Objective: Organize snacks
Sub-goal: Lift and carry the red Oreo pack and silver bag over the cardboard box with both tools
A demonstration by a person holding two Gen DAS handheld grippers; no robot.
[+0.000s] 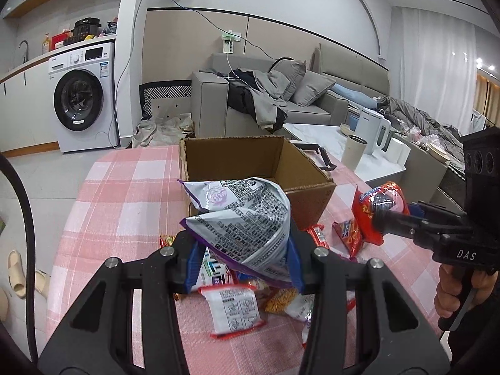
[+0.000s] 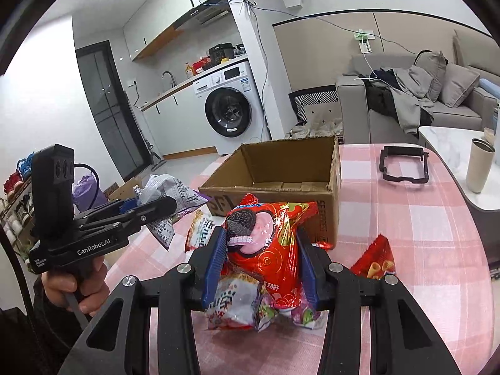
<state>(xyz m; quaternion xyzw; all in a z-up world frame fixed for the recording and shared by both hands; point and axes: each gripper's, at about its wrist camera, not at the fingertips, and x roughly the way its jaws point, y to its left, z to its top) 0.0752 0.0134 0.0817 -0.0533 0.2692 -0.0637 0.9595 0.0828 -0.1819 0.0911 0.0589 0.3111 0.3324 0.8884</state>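
Loose snack packets [image 1: 232, 311] lie on the table [image 1: 125, 193] beneath both jaws. Left gripper [image 1: 243, 259] clamps a silver bag [image 1: 247, 218]; right gripper [image 2: 262, 265] clamps a red bag [image 2: 268, 243]. Ahead of the jaws, the box [image 2: 281, 172] looks empty, so sorting has barely begun.

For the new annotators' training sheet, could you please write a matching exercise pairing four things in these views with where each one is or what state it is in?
Things:
1. silver and purple snack bag
2. red Oreo bag
3. cardboard box
4. black plastic frame

Places or states:
A. lying flat on the checked cloth, right of the box in the right wrist view
B. held in the right hand-held gripper
C. open-topped, nothing visible inside
D. held in the left hand-held gripper

Pairs: 1-D, 2-B, 3-C, 4-A
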